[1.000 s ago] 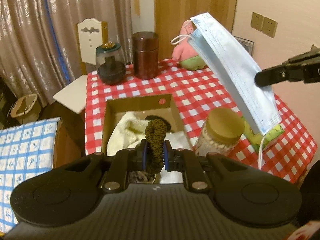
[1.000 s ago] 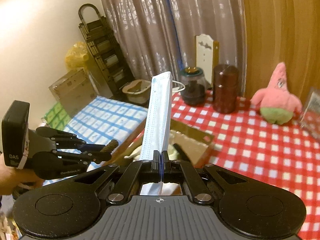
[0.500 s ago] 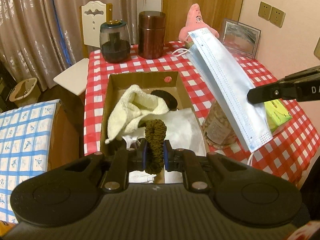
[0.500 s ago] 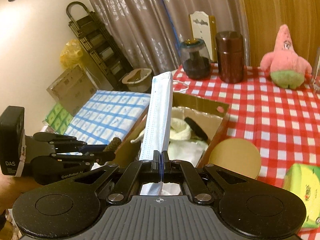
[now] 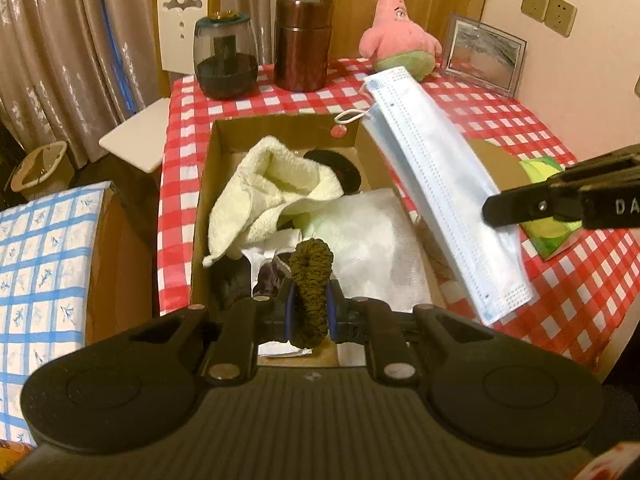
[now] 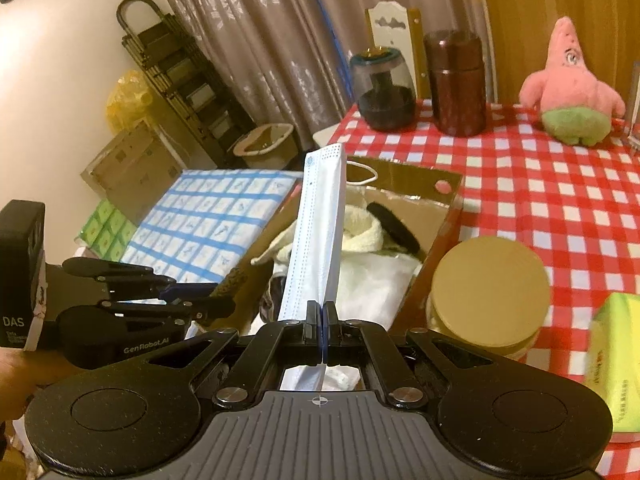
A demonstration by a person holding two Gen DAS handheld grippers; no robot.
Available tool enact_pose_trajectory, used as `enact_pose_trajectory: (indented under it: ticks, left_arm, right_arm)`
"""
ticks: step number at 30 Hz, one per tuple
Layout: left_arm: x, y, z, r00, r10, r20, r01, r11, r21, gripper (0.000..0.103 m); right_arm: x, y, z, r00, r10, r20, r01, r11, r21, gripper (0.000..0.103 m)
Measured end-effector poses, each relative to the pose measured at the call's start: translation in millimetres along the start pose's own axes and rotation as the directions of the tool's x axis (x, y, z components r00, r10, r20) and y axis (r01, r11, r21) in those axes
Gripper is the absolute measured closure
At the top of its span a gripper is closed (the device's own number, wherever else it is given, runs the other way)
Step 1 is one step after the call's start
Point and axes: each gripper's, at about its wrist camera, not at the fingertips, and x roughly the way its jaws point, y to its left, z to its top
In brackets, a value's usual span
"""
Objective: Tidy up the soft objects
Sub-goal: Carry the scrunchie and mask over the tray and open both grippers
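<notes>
Scrunchie [image 5: 311, 276] and face mask [image 6: 318, 236], clamped by left gripper [image 5: 311, 312] and right gripper [image 6: 322, 320], hang lower over the cardboard box [image 5: 280, 130] than before; mask hides the jar

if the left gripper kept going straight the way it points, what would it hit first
Probably the white cloth in the cardboard box. The left gripper, shut on a brown scrunchie, points down into the box; the cream towel lies slightly left. Depth is uncertain.
</notes>
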Motion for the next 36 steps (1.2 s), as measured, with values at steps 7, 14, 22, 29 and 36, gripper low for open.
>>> enact_pose_trajectory:
  ticks: [7,14,22,29,36]
  left_arm:
    - [28.3,10.8,-10.5,0.999,-0.014,-0.051,0.014,1.0,0.006,0.089]
    - [54.4,14.8,-14.8,0.996,-0.037,-0.087,0.039,0.999,0.021,0.089]
    - [80.0,22.2,-12.9,0.993,-0.04,-0.113,0.044,0.999,0.031,0.089]
    - [97.3,31.9,-10.4,0.991,-0.043,-0.126,0.046,0.999,0.025,0.089]
    - [108.0,38.9,-1.5,0.993,-0.042,-0.114,0.044,0.999,0.012,0.089]
  right_arm:
    - [38.9,1.3,-9.7,0.999,-0.018,-0.044,0.018,1.0,0.002,0.103]
    - [79.6,0.0,-21.7,0.993,-0.068,-0.096,0.066,0.997,-0.027,0.103]
    - [121.1,0.6,-36.5,0.979,-0.144,-0.142,0.135,0.988,-0.071,0.103]
    - [151.3,2.8,-43.2,0.966,-0.204,-0.159,0.186,0.975,-0.122,0.103]
    - [166.6,11.9,-38.7,0.965,-0.233,-0.124,0.21,0.962,-0.175,0.103]
